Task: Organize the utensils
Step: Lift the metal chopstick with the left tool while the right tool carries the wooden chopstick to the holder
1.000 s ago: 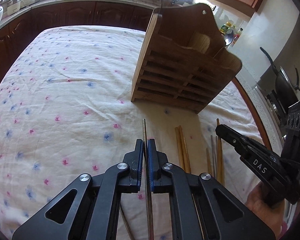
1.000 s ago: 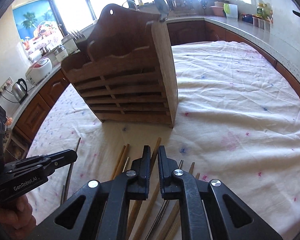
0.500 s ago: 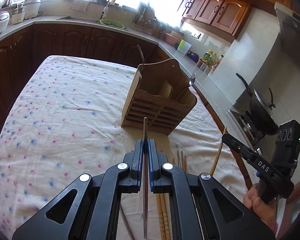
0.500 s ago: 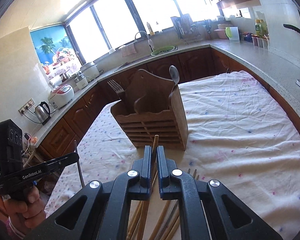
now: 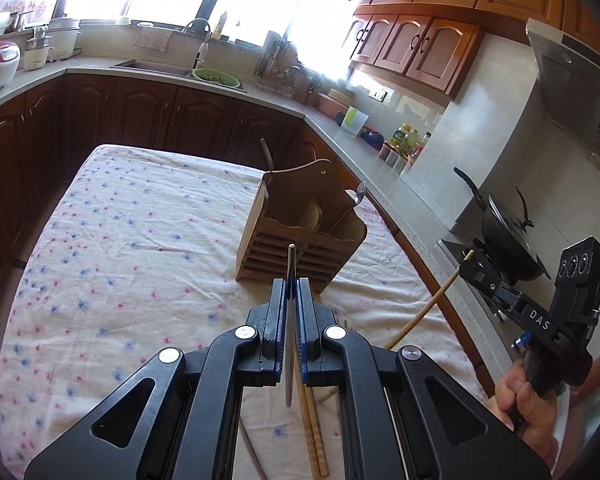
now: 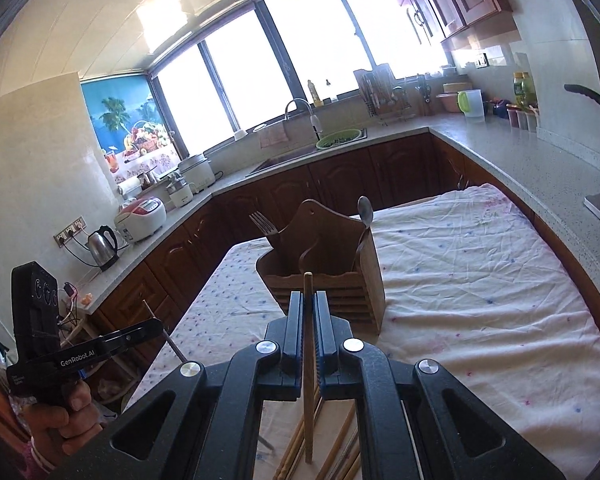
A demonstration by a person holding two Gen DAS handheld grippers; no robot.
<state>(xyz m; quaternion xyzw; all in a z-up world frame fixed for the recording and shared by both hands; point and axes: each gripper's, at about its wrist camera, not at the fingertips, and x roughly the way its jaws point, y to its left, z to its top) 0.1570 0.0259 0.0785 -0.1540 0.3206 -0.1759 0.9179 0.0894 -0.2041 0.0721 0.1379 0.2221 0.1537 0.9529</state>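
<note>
My left gripper [image 5: 291, 283] is shut on a thin grey metal chopstick [image 5: 290, 264] that sticks up past its fingertips. A wooden chopstick [image 6: 307, 312] is clamped upright in my shut right gripper [image 6: 307, 295]. Both are held above the table, a short way in front of the slatted wooden utensil holder [image 5: 300, 236] [image 6: 327, 268]. A fork [image 6: 263, 222] and a spoon [image 6: 364, 208] stand in the holder. The left wrist view shows the right gripper [image 5: 469, 266] at the right with its chopstick [image 5: 423, 312] slanting down. In the right wrist view the left gripper [image 6: 156, 323] is at the left.
More wooden chopsticks [image 5: 312, 436] [image 6: 339, 448] lie on the flowered tablecloth [image 5: 120, 248] below the grippers. A stone counter [image 6: 511, 152] wraps round the table, with a black wok [image 5: 503, 236] at the right. A kettle [image 6: 102, 246] and a rice cooker [image 6: 140, 216] stand on the left.
Both grippers have risen from the table and drawn back from the holder, each carrying its chopstick. The holder now looks smaller and lower in both views.
</note>
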